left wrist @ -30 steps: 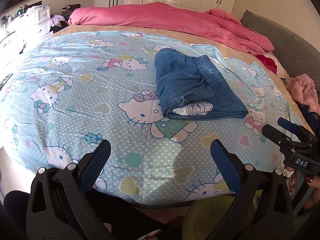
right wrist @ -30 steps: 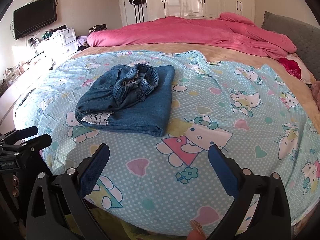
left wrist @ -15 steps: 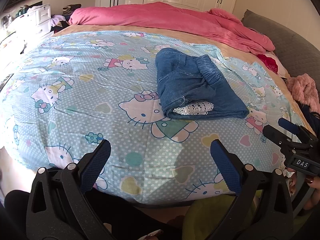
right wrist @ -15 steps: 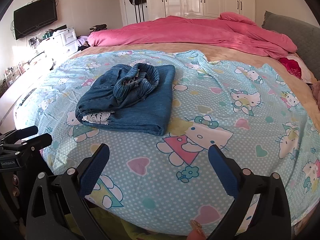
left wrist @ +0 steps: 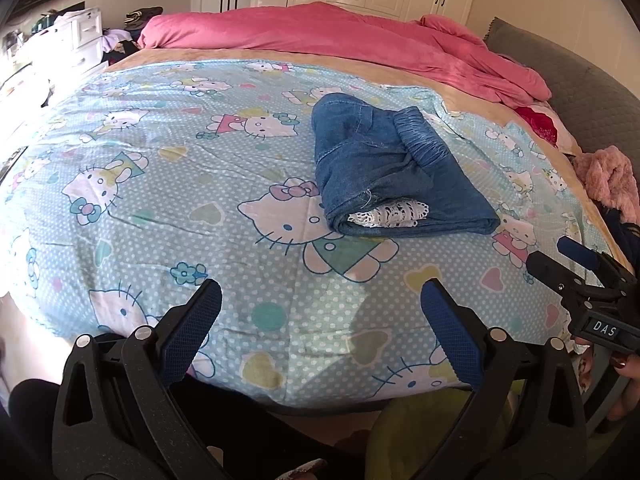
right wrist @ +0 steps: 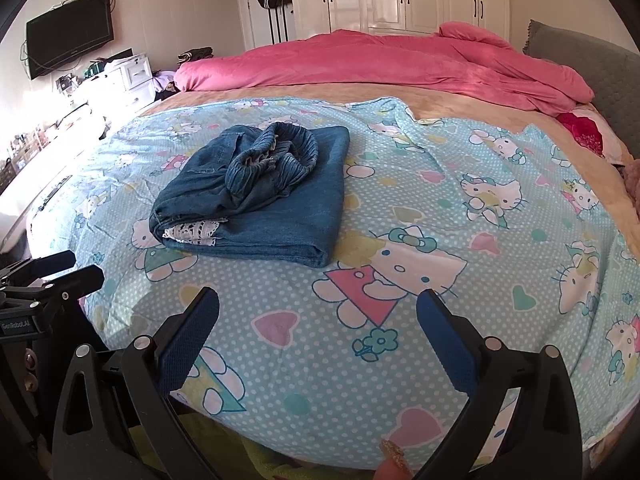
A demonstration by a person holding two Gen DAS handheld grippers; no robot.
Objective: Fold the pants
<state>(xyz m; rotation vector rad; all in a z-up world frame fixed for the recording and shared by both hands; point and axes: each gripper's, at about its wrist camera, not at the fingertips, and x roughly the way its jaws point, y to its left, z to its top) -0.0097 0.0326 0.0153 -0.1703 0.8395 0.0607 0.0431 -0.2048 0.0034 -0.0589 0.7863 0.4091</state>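
Presently, pants (left wrist: 394, 176): folded denim bundle on patterned sheet (left wrist: 160, 184).
Left gripper (left wrist: 320, 320): jaws spread, empty, near bed edge.
Right gripper (right wrist: 318, 320): likewise spread, empty.

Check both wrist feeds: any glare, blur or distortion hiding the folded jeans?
Left wrist: folded jeans sharp, evenly lit; glare washes out the far-left edge; fisheye bulges the bedsheet. Right wrist: jeans clear; sunlight blows out the left side near the dresser.

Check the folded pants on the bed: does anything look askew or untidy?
Mostly neat, but the pants have their elastic waistband bunched in a loose heap on top, and white lace trim pokes out of the near fold. Both grippers, left and right, are open and clear of them.
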